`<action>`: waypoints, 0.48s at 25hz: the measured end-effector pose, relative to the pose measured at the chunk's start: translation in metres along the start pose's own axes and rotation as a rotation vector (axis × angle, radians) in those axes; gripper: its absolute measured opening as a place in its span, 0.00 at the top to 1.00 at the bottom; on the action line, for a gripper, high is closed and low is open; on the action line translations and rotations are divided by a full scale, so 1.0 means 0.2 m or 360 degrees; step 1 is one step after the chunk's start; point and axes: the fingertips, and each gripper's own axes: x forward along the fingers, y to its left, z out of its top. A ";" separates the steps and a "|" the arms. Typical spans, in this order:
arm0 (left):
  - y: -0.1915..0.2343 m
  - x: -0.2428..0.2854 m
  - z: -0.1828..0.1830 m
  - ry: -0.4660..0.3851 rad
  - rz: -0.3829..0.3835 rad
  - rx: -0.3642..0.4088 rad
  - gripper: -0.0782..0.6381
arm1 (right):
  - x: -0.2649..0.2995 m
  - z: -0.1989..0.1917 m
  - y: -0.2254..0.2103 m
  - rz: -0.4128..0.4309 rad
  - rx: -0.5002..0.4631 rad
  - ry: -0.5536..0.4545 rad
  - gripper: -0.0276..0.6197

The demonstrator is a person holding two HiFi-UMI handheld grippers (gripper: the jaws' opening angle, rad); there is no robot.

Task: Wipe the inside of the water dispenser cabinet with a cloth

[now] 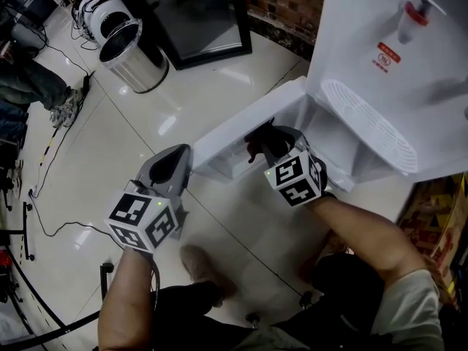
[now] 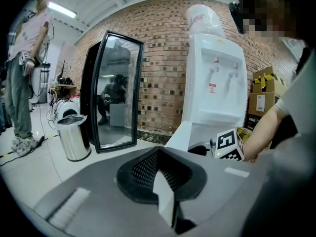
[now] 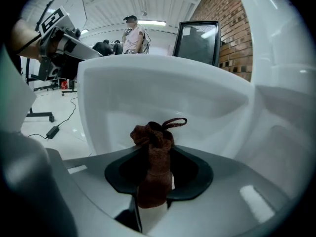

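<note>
The white water dispenser (image 1: 380,20) stands at the upper right, its lower cabinet door (image 1: 248,119) swung open toward me. My right gripper (image 1: 261,146) reaches into the cabinet opening, shut on a bunched brown cloth (image 3: 154,162). In the right gripper view the cloth sticks up between the jaws in front of the white inner face of the door (image 3: 163,98). My left gripper (image 1: 175,165) hovers left of the door above the floor, jaws shut with nothing in them (image 2: 165,191). The left gripper view shows the dispenser (image 2: 215,83) ahead and the right gripper's marker cube (image 2: 228,144).
A steel bin (image 1: 135,53) and a black-framed glass case (image 1: 194,13) stand on the tiled floor beyond the door. Cables (image 1: 44,196) trail at the left. Cardboard boxes (image 2: 264,93) sit right of the dispenser. A person (image 2: 24,68) stands far left.
</note>
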 end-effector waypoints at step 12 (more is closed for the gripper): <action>-0.01 -0.01 0.00 0.0007 -0.0018 0.0010 0.89 | -0.12 -0.07 -0.32 -0.0289 0.0259 0.0048 0.75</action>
